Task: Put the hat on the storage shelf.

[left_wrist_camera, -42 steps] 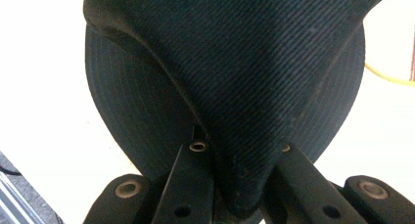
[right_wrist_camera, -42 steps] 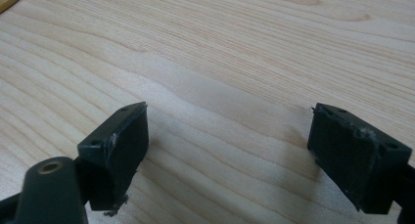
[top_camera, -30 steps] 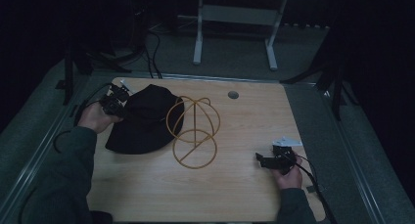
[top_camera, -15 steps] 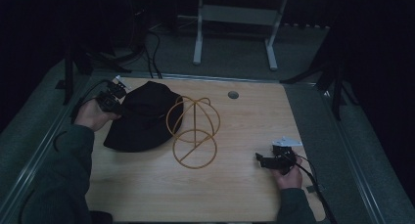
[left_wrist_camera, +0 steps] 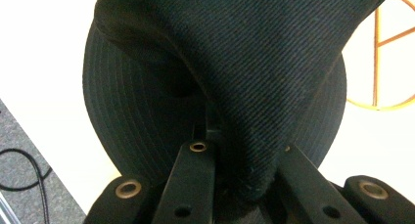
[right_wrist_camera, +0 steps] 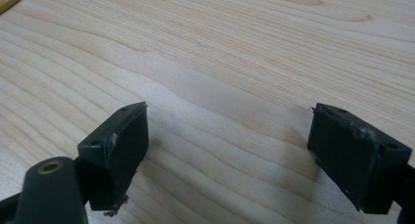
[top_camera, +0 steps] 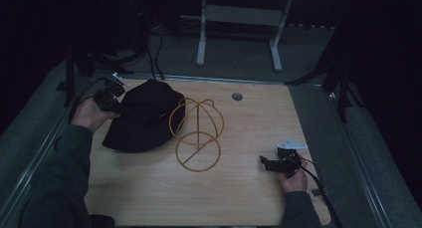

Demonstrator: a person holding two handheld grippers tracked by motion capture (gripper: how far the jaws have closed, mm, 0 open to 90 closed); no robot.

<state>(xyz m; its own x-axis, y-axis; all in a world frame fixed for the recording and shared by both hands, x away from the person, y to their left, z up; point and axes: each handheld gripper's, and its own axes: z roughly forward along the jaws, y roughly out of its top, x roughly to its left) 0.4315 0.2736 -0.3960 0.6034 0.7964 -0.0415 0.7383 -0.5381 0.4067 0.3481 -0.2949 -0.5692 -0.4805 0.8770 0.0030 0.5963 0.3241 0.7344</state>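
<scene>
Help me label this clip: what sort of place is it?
Probably a lab or recording workspace: a wooden table in a metal frame, cables on grey carpet, a desk stand behind, dark surroundings.

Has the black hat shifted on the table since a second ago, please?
Barely: the black hat, pinched by the left gripper, shows almost no shift against the wire stand.

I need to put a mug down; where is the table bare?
Free: the near strip between the wire stand and right claw, and the far right corner past the round port. Crowded: the left, where the black hat and left claw sit.
</scene>
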